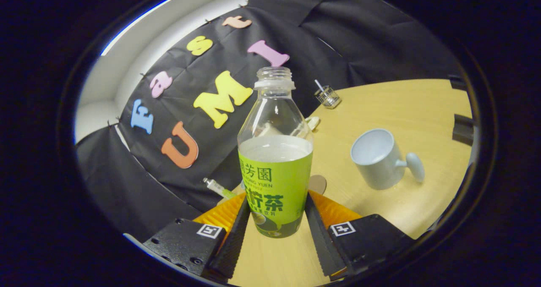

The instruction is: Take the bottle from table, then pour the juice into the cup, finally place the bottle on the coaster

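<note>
Gripper view: uncapped bottle [275,160], green label with Chinese characters and "YUEN", is clamped between gripper [275,213] fingers, lifted above table [380,219]. Cup [378,158] seen toward the table's right edge; coaster [318,184] partly hidden behind bottle. Wire holder [327,97] at far edge.

A clear, glossy plastic bottle [275,151], uncapped and wrapped in a shiny green film label, stands on a smooth, pale wood-look table [405,105] with a soft sheen. The gripper [274,219] closes on it with both matt black fingers [235,232], their inner faces finely ribbed, backed by ridged orange plastic and matt black blocks bearing small printed paper-like tags. Beside it, a pale blue cup [378,158] has a smooth, satin ceramic look. A small wire-mesh metal basket [328,97] glints further back. A flat, matt brown coaster [318,183] lies behind the bottle.
</note>
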